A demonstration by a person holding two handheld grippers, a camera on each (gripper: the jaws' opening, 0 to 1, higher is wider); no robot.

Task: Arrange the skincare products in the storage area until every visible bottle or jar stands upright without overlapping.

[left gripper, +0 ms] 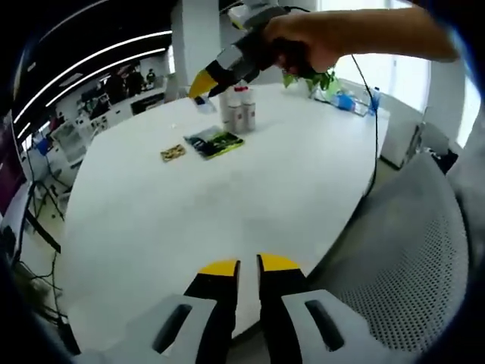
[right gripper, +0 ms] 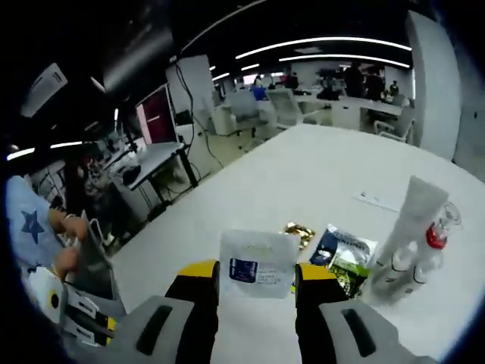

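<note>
A flat white sachet with a dark blue label [right gripper: 257, 263] sits between the yellow-tipped jaws of the right claw [right gripper: 257, 274], which grips it by its two sides above the round white desk [right gripper: 303, 174]. To the right of it in the right gripper view stands a tall translucent white tube [right gripper: 410, 227], with small white bottles [right gripper: 413, 262] just beside its base, one topped by a red cap [right gripper: 435, 236]. Near them a dark blue and green flat packet [right gripper: 342, 253] lies on the desk, and a small gold patterned packet [right gripper: 300, 232] lies just to its left. In the left gripper view the same group stands on the far side of the desk: the bottles upright and close together, the dark packet and gold packet lying flat nearer the camera. There a person's hand [left gripper: 314, 38] holds the right claw above the bottles, reaching in from the upper right, its yellow tips pointing left and down. The left claw [left gripper: 248, 267] hangs low over the near edge of the desk, its jaws drawn narrow with a slim gap and nothing between them. A grey mesh chair [left gripper: 413, 258] stands at the right.
</note>
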